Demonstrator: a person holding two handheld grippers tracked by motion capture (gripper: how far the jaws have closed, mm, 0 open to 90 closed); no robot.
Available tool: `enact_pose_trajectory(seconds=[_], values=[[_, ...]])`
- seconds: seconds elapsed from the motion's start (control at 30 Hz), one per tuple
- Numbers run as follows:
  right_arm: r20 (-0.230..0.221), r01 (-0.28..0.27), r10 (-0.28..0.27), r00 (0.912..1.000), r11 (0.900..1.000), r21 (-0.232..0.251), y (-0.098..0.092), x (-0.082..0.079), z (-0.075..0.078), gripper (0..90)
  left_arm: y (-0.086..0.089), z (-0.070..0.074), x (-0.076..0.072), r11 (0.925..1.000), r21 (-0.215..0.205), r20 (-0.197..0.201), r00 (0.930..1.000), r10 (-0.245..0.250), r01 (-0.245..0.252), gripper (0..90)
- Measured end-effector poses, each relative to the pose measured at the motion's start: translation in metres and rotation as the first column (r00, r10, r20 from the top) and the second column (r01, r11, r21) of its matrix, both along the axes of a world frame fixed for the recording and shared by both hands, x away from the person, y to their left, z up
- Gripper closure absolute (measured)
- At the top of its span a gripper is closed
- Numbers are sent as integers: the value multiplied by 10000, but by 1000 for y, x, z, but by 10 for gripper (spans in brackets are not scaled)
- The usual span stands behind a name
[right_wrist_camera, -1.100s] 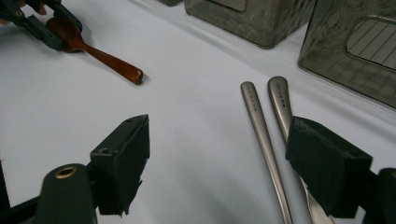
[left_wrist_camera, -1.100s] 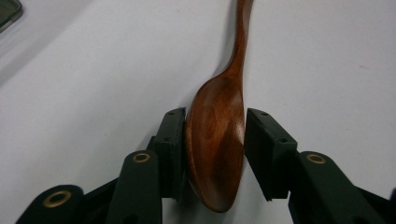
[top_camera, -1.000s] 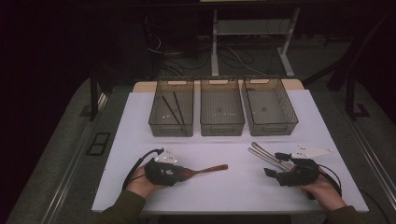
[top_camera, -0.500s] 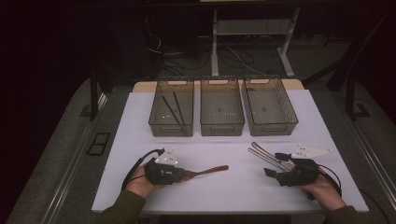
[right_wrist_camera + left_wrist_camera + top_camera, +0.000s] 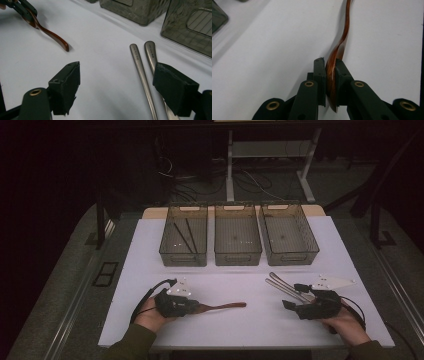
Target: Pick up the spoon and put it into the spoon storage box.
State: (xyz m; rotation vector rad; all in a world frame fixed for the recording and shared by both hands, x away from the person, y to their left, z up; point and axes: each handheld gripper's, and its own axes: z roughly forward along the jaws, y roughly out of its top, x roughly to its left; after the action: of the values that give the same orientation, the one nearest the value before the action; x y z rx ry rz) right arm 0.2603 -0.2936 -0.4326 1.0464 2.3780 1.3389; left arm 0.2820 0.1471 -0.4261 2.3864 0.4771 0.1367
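Observation:
A brown wooden spoon point(image 5: 227, 306) lies on the white table top, handle pointing right. My left gripper point(image 5: 196, 307) holds its bowl end. In the left gripper view the jaws point(image 5: 330, 63) have just been closing and press on the spoon point(image 5: 344, 35) from both sides. My right gripper point(image 5: 292, 295) rests at the front right, open. In the right gripper view its jaws point(image 5: 117, 75) stand wide apart with bare table between them. Two metal utensil handles point(image 5: 140, 65) lie by its right jaw, one running under it. The spoon point(image 5: 53, 36) and left gripper point(image 5: 27, 12) show at the top left there.
Three clear grey bins stand in a row at the back: the left bin point(image 5: 170, 251) holds dark thin sticks, the middle bin point(image 5: 237, 254) and right bin point(image 5: 314, 247) look bare. The white table top point(image 5: 145, 245) ends close in front of both hands.

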Motion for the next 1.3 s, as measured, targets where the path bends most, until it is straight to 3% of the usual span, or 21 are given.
enact_pose_trajectory(seconds=[0.33,0.63,0.87,1.2,1.3], values=[[147,-220,216,9997,9993,286,7,-1,-2,104,6,9,1,9975,-576,187,9990,412,-400,814],[254,-107,102,9996,9997,206,8,1,-3,105,10,17,5,9909,-1113,271,9965,797,-762,814],[209,-125,123,9997,9998,128,9,1,-4,104,9,25,11,9839,-1444,617,9915,1148,-1050,813],[163,-167,165,9997,9998,148,8,2,-4,105,5,35,28,9685,-2012,739,9836,1647,-1471,813],[155,-190,188,9997,9997,130,8,2,-4,105,2,40,33,9681,-2025,829,9824,1671,-1476,813]])
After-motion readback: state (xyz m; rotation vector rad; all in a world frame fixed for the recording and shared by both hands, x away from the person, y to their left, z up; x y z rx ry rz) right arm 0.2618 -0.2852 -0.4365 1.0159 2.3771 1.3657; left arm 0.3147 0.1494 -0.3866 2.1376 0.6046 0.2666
